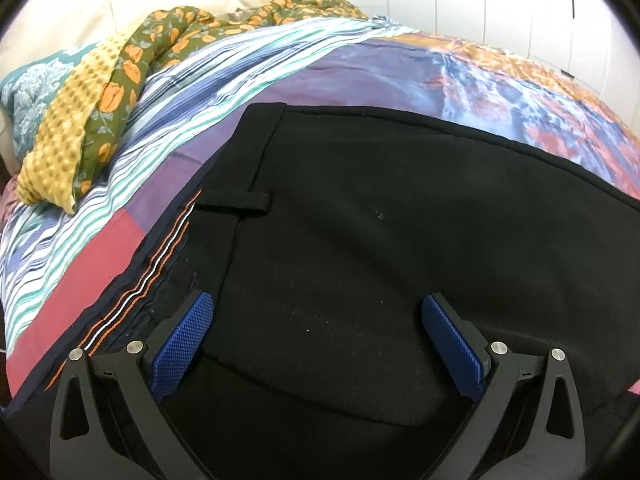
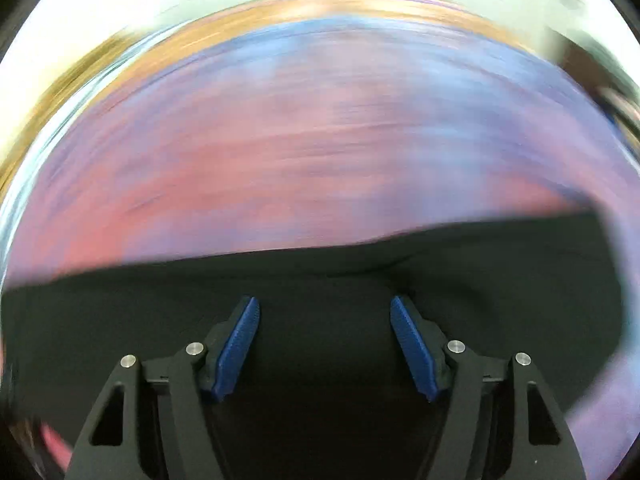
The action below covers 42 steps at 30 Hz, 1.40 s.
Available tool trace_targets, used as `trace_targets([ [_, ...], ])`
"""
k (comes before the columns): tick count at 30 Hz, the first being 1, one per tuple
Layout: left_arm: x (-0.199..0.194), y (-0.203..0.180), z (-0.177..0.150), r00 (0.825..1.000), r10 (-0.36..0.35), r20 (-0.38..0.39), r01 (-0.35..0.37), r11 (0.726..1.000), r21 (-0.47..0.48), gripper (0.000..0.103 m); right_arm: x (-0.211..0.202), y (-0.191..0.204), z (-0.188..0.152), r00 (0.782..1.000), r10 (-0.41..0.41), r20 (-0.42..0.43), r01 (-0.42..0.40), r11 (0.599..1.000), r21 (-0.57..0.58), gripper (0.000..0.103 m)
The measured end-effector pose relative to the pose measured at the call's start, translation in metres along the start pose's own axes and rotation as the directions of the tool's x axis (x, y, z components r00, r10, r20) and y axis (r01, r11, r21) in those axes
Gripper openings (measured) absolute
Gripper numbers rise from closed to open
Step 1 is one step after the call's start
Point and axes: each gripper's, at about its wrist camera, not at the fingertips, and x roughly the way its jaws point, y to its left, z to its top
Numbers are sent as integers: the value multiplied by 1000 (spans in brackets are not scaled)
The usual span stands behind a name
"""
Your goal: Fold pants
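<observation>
Black pants (image 1: 380,216) lie flat on a patchwork bedspread (image 1: 352,76), waistband with a belt loop (image 1: 236,202) toward the left, orange and white inner stitching showing at its edge. My left gripper (image 1: 316,304) is open just above the pants near the waistband, holding nothing. In the right wrist view the picture is motion-blurred; the pants (image 2: 320,276) fill the lower half. My right gripper (image 2: 325,306) is open over the black cloth, nothing between its blue pads (image 2: 238,344).
A yellow and floral green blanket (image 1: 100,112) is bunched at the far left of the bed, with a teal pillow (image 1: 32,84) beside it. White wardrobe doors (image 1: 500,4) stand behind the bed.
</observation>
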Motion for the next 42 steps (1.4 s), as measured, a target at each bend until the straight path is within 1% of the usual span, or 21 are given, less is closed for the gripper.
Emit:
trace_targets([
  [1,0,0,0,1000,0,0,0,1000,0,102,-5,-43,-2,995,-97,-13,97,993,61,72],
  [2,0,0,0,1000,1,0,-1,1000,1,102,-11,-72,-4,992,-128,-13,129,987,101,71],
  [3,0,0,0,1000,2,-1,-2,1000,2,102,-22,-101,-8,993,-119,7,117,983,143,69],
  [4,0,0,0,1000,3,0,-3,1000,2,102,-34,-124,-13,979,-204,13,199,966,166,77],
  [5,0,0,0,1000,4,0,-4,1000,3,102,-41,-133,-16,976,-215,27,207,963,171,79],
  [7,0,0,1,1000,7,0,-7,1000,5,102,-61,-143,-25,987,-129,92,112,980,167,78],
  [10,0,-1,1,1000,12,0,-12,1000,9,102,-83,-102,-41,985,82,155,-90,995,44,78],
  [13,0,0,1,1000,12,-2,-12,1000,10,102,-91,-38,-66,945,312,99,-296,943,-152,79],
  [15,0,0,1,1000,12,-2,-12,1000,10,102,-88,-4,-81,923,382,48,-363,904,-225,78],
  [16,0,-1,1,1000,12,-2,-12,1000,10,102,-82,3,-85,921,388,28,-371,897,-240,78],
  [17,0,0,1,1000,13,-2,-13,1000,10,102,-71,2,-87,930,368,12,-354,903,-242,78],
  [19,0,-1,1,1000,13,-2,-13,1000,11,102,-48,-22,-83,964,266,-14,-263,943,-203,78],
  [20,0,-1,1,1000,14,-1,-14,1000,12,102,-38,-49,-81,979,204,-14,-204,968,-149,72],
  [22,0,0,1,1000,14,0,-14,1000,12,102,-35,-81,-77,992,129,-8,-129,990,-64,61],
  [23,0,-1,0,1000,13,0,-13,1000,12,102,-39,-93,-77,1000,-13,-3,13,999,-51,79],
  [24,0,-1,0,1000,13,0,-13,1000,11,102,-43,-97,-77,996,-85,11,85,995,-58,86],
  [25,0,-1,0,1000,13,1,-13,1000,12,102,-51,-101,-79,992,-115,44,118,991,-62,88],
  [29,1,-1,0,1000,13,0,-14,1000,12,102,-73,-112,-92,983,-143,115,149,988,-45,88],
  [31,1,-1,0,1000,14,0,-14,1000,12,102,-76,-100,-93,975,-183,125,192,979,-71,88],
  [35,0,-1,0,1000,14,0,-14,1000,12,102,-74,-93,-88,966,-225,130,238,967,-91,88],
  [42,0,-1,0,1000,13,0,-13,1000,12,102,-76,-99,-84,963,-239,124,253,961,-114,88],
])
